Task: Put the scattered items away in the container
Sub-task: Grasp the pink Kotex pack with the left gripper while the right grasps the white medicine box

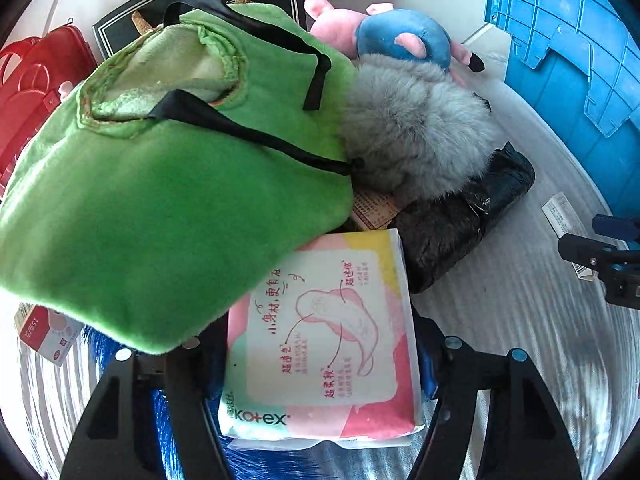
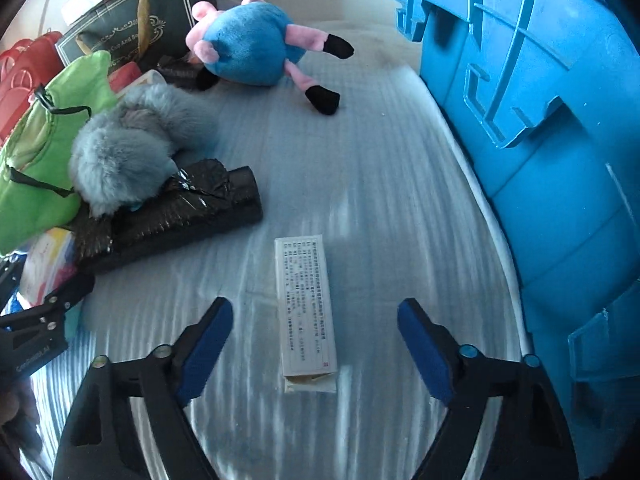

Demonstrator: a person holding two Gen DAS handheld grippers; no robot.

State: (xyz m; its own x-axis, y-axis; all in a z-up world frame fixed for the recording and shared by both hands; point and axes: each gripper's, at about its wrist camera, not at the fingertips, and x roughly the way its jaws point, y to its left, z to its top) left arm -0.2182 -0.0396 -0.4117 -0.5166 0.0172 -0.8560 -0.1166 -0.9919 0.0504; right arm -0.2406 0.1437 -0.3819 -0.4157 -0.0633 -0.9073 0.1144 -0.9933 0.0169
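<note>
Here, at the far left, red plastic baskets (image 1: 32,80) sit beside a dark gift bag (image 2: 132,36). In front of them a green fleece pouch (image 1: 160,184) with black straps lies over a pile, its near edge covering part of a pink Kotex pack (image 1: 324,340). The left gripper (image 1: 320,392) straddles that pack, a finger close against each side; whether the pads are pressing it I cannot tell. Right of the pouch, a grey furry toy (image 1: 416,128) rests on a black plastic-wrapped bundle (image 2: 180,208), and a blue and pink plush pig (image 2: 256,48) lies farther back. Nearer and to the right, a small white printed box (image 2: 306,308) lies flat on the pale striped sheet (image 2: 380,184), between the right gripper (image 2: 316,352) fingers, which stand apart without touching it. The blue crate (image 2: 540,160) stands along the right edge.
</note>
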